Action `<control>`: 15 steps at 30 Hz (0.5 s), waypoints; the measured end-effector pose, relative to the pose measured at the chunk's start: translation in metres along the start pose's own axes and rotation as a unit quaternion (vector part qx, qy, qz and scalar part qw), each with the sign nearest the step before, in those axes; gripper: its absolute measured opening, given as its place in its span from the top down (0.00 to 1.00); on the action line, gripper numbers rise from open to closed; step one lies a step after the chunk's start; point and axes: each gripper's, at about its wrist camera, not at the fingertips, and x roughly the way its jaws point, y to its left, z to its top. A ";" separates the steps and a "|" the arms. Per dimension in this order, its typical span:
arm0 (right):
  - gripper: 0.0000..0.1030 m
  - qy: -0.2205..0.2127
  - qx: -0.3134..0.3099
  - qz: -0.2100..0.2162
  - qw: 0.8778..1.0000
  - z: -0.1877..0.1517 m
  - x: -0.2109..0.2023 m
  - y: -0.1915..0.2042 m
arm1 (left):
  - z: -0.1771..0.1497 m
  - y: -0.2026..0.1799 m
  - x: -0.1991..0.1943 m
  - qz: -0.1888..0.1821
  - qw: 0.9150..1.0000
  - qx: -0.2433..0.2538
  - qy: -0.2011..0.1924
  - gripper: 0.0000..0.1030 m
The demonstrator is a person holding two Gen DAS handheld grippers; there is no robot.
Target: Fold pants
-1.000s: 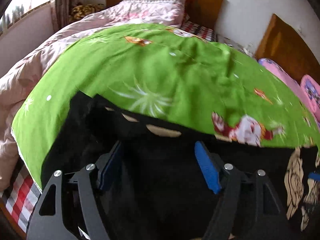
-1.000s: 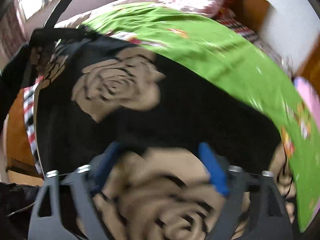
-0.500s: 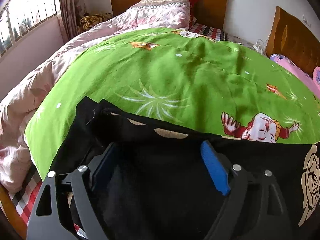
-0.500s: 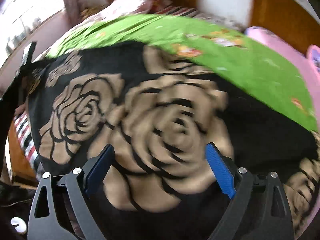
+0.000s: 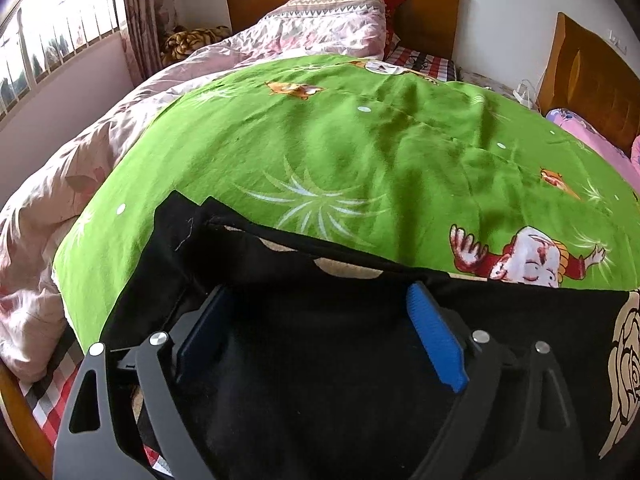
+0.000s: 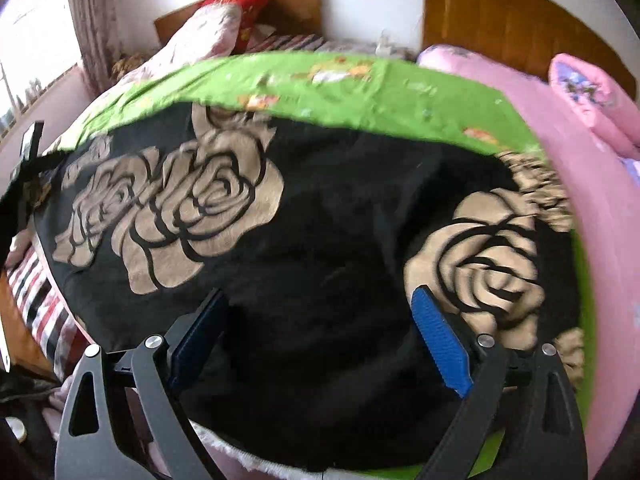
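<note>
- Both claws stand spread: the left claw (image 5: 320, 332) hovers over the near left end of the black pants with large beige rose prints (image 6: 320, 248), its blue pads (image 5: 434, 344) clear of the cloth, and its jaws have just been opening with only flat fabric below them, nothing pinched.
- Right claw (image 6: 320, 334) is likewise wide apart over the middle-right of the pants, touching nothing that can be seen.
- The pants lie flat, lengthwise across the near edge of the bed, on a bright green cartoon-print sheet (image 5: 360, 152); a doubled hem edge (image 5: 280, 240) shows at the left end.
- Judged from this, a lengthwise fold looks laid and released; the step in hand is repositioning for the next fold.
- Next move likely calls for each claw to come down on an end or edge, pinch all layers together, and carry it across without dragging the lower layers.
- Compared with a second ago, the right wrist view has swept from the left roses toward the right end, now showing the pink quilt (image 6: 580, 168); the left view barely changed.
- Beyond lie a pale floral quilt (image 5: 100, 152) and a wooden headboard (image 5: 424, 12).
</note>
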 end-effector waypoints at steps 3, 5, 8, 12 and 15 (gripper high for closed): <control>0.13 0.008 0.010 -0.002 1.000 -0.013 -0.001 -0.012 | 0.002 0.003 0.000 -0.004 1.000 -0.010 0.006 0.10; 0.13 0.004 -0.003 0.004 1.000 -0.022 0.002 -0.019 | 0.004 0.009 -0.005 -0.018 1.000 -0.024 0.004 0.11; 0.13 0.003 0.028 -0.006 1.000 -0.025 -0.012 -0.033 | 0.000 0.042 -0.039 -0.033 0.994 -0.098 -0.038 0.12; 0.13 -0.058 0.049 -0.001 0.997 -0.018 -0.051 -0.037 | -0.010 0.046 -0.097 -0.050 0.987 -0.128 -0.081 0.12; 0.13 -0.079 0.034 0.008 0.996 0.002 -0.054 -0.027 | -0.015 -0.031 -0.133 -0.119 0.989 -0.018 -0.086 0.12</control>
